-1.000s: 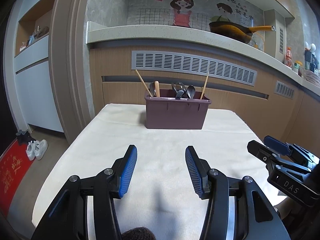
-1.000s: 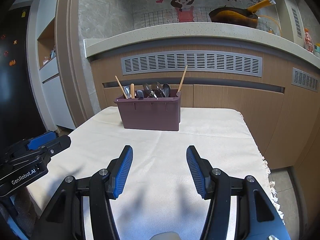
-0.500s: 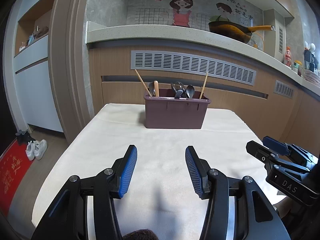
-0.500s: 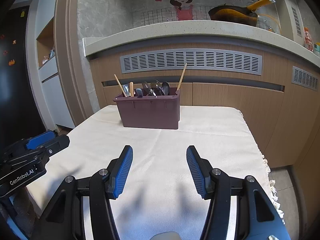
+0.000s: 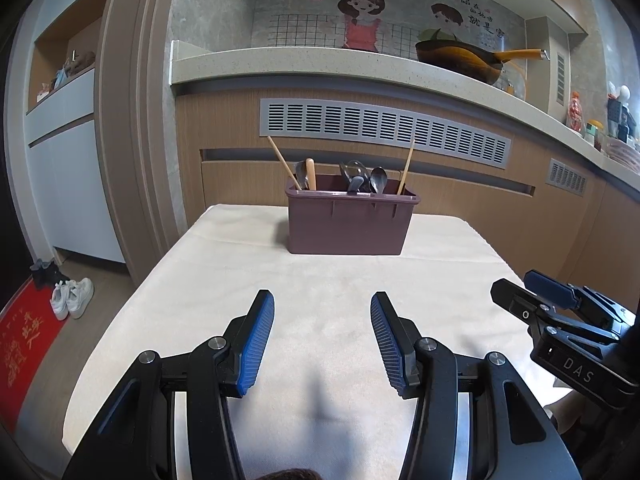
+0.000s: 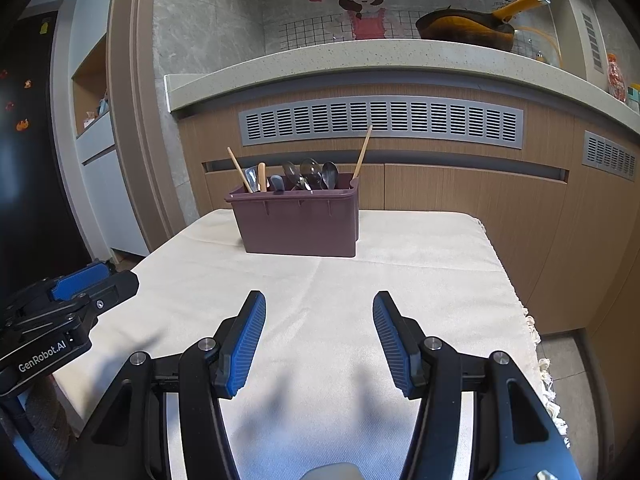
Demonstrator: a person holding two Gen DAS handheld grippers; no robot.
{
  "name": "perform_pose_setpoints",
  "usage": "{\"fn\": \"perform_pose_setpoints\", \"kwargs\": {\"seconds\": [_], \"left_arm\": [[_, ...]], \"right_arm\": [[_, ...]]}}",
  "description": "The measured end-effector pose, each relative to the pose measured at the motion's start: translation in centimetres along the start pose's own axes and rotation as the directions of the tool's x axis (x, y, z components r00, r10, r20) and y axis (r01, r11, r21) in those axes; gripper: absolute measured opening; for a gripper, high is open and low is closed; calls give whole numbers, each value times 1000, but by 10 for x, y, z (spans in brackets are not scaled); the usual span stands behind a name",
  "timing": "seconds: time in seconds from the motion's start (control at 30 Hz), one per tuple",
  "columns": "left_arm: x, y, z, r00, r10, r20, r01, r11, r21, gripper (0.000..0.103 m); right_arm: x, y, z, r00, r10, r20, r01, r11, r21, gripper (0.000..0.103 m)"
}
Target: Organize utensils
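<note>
Hovering over the near part of the surface (image 5: 224,280), the left tool (image 5: 322,338) has its blue pads spread wide with nothing but pale cloth between them, and the right tool (image 6: 319,338) stands just the same, empty and wide apart. Set against the views from a second ago and half a second ago, nothing has changed: both tools sit where they were, tilted a little downward, their jaws at the same spread, and each shows at the edge of the other's view exactly as before. Beyond them the cloth-covered surface is bare out to its far end, where the maroon bin (image 5: 349,224) stands upright near the back edge, well apart from both tools. The utensils are all in it: a wooden chopstick (image 5: 283,166) leans out at its left end, a second chopstick (image 5: 406,168) rises at its right end, a wooden handle (image 5: 310,174) stands beside the left one, and a cluster of metal spoons (image 5: 366,180) fills the middle, bowls upward. No utensil lies loose on the cloth in either view. Behind the bin run the wooden cabinet fronts with a grey vent grille (image 5: 384,130), and a wok (image 5: 460,62) rests on the stone counter above. Judged from this stillness, the work reads as either finished or not yet begun, since everything is gathered in the bin and neither tool is reaching; how the bin is divided inside cannot be seen from here, so whether the pieces are sorted by kind is unclear.
</note>
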State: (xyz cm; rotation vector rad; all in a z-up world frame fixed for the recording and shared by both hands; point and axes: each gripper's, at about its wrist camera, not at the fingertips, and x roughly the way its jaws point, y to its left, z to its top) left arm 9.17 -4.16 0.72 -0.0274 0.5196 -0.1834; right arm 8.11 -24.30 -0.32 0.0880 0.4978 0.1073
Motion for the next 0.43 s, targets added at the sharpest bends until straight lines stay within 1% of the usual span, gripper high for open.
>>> {"fn": "perform_pose_setpoints", "kwargs": {"seconds": [0.3,0.43], "left_arm": [[1,-3,-1,1000,0,-7,0,1000,11,51],[1,-2,-1,1000,1,-9,-1,1000,10,51]], "right_arm": [[-4,0,4,1000,-7,25,7,1000,1,53],[-4,-1,4,1000,-5,22,5,1000,0,53]]}}
